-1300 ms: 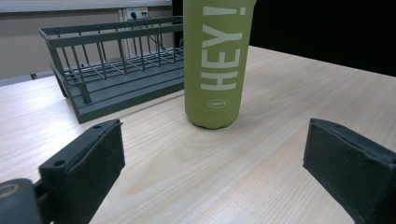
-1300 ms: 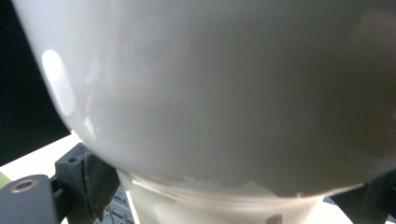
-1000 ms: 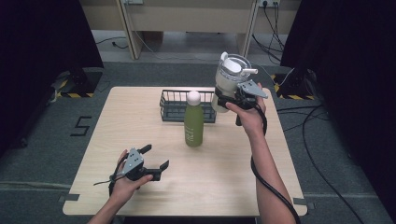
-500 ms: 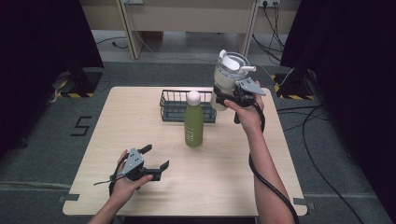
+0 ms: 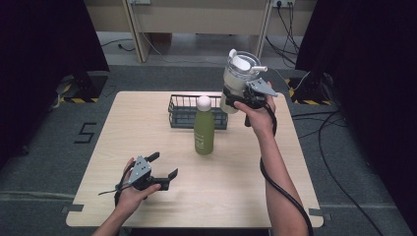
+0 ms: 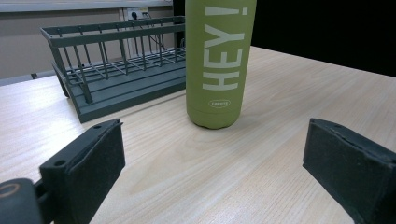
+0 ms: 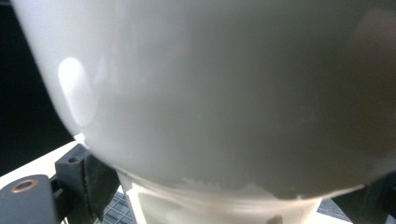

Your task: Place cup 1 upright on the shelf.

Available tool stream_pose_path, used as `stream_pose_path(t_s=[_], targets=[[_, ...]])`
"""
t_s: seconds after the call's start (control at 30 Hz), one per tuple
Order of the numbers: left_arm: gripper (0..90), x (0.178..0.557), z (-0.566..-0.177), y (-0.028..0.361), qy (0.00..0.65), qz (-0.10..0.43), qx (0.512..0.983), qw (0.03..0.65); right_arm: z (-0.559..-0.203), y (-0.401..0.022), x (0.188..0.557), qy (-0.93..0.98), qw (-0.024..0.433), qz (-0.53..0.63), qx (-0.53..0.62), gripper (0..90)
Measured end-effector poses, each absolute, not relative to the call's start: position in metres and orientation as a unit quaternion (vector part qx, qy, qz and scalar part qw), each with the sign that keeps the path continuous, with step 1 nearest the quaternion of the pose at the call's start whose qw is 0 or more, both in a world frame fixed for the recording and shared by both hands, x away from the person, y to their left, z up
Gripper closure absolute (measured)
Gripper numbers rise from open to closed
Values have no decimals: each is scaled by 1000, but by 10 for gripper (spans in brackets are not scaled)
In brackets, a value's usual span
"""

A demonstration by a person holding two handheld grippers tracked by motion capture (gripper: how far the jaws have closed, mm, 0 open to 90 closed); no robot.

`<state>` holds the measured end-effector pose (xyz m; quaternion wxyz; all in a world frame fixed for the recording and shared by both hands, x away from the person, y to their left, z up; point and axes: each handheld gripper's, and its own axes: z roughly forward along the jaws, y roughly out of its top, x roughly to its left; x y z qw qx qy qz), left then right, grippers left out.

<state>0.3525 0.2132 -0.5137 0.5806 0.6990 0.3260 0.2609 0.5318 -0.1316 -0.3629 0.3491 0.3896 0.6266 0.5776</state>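
Note:
A white tumbler [image 5: 237, 78] with a lid and straw hangs in the air over the right end of a dark wire basket [image 5: 183, 114], and my right gripper [image 5: 236, 97] is shut on its lower body. The tumbler's white wall [image 7: 224, 93] looms close in the right gripper view, between the black jaws. A green bottle [image 5: 204, 129] with a white cap stands upright on the table just in front of the basket; its side reads "HEY!" [image 6: 219, 60]. My left gripper [image 5: 162, 169] rests low near the table's front left, open, jaws wide apart and pointing toward the bottle.
The light wooden table [image 5: 147, 132] has bare room at the left and the front right. The basket [image 6: 116, 70] shows nothing inside it. A black cable [image 5: 285, 191] trails from the right gripper along the forearm. Dark curtains and floor cables surround the table.
My right gripper has lifted the tumbler a little higher above the basket's right end. The left gripper and the green bottle have stayed where they were.

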Motion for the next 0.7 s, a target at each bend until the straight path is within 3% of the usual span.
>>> stream_pose_path(t_s=[0.7], targets=[[47, 352, -513, 215, 327, 262, 698, 581, -360, -109, 560, 640, 341, 573, 382, 98]])
